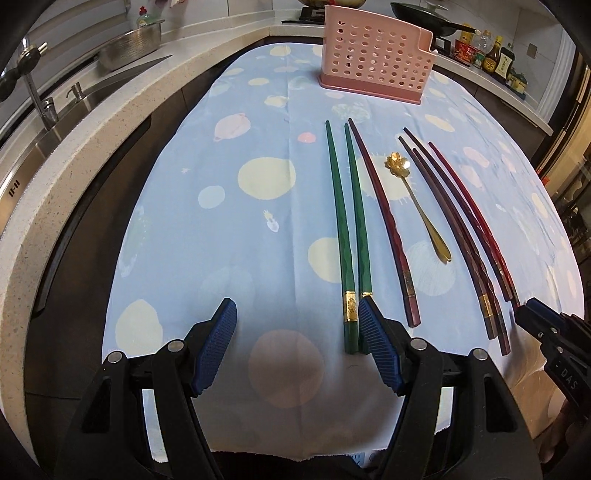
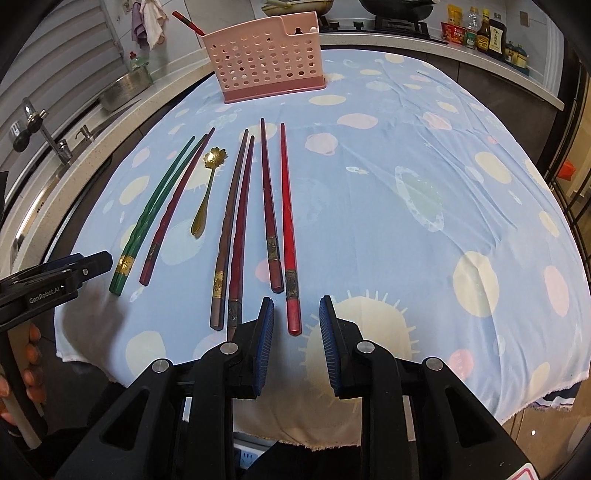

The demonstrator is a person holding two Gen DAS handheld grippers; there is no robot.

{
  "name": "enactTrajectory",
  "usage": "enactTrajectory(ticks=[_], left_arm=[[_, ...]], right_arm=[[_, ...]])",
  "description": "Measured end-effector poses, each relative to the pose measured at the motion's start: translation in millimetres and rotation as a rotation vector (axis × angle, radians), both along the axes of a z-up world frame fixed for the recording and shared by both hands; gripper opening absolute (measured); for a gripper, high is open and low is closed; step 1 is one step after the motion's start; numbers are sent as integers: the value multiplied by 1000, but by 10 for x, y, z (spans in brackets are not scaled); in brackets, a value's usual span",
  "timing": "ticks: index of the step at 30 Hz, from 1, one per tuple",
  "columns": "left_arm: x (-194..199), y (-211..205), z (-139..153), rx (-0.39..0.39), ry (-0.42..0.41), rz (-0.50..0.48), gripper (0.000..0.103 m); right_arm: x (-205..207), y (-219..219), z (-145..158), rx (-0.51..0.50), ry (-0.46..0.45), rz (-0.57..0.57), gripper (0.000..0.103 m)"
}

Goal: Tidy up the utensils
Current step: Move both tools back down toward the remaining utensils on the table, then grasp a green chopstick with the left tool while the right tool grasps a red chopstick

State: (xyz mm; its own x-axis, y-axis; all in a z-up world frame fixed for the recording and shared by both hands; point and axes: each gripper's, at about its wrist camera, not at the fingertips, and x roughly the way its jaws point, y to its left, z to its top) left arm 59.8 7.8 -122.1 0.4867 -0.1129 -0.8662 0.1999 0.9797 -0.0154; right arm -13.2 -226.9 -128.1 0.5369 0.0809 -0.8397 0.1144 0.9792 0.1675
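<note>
Two green chopsticks [image 1: 345,229] [image 2: 147,218], several dark red and brown chopsticks [image 1: 388,229] [image 2: 238,229] and a gold flower spoon [image 1: 417,203] [image 2: 207,188] lie in a row on the blue cloth. A bright red chopstick [image 2: 289,229] lies rightmost. A pink perforated holder [image 1: 373,62] [image 2: 264,59] stands at the far end; one red chopstick [image 2: 188,23] sticks out of it. My left gripper [image 1: 297,334] is open, its right pad by the green chopsticks' ends. My right gripper [image 2: 297,332] is open around the bright red chopstick's end.
The table [image 1: 229,258] has a sink and faucet [image 1: 40,107] on the counter to the left, with a metal colander [image 1: 129,48]. A stove with a pan [image 1: 424,18] and sauce bottles [image 2: 480,33] stand behind the holder.
</note>
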Motion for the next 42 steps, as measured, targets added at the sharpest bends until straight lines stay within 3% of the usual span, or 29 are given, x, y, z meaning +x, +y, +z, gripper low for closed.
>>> enactTrajectory(ticks=[14, 19, 24, 26, 32, 42], left_arm=[[42, -6, -168, 29, 25, -6, 62], [14, -3, -145, 23, 19, -14, 44], [1, 12, -114, -15, 34, -30, 13], [-2, 31, -102, -41, 45, -31, 10], [-39, 64, -26, -83, 47, -27, 8], [-87, 119, 419, -129, -40, -27, 7]], right_arm=[[35, -8, -55, -7, 9, -1, 19], [47, 1, -63, -20, 4, 1, 15], [46, -20, -60, -17, 3, -4, 8], [40, -19, -57, -17, 1, -7, 8], [8, -26, 14, -14, -12, -13, 7], [-65, -80, 402, 3, -103, -38, 7]])
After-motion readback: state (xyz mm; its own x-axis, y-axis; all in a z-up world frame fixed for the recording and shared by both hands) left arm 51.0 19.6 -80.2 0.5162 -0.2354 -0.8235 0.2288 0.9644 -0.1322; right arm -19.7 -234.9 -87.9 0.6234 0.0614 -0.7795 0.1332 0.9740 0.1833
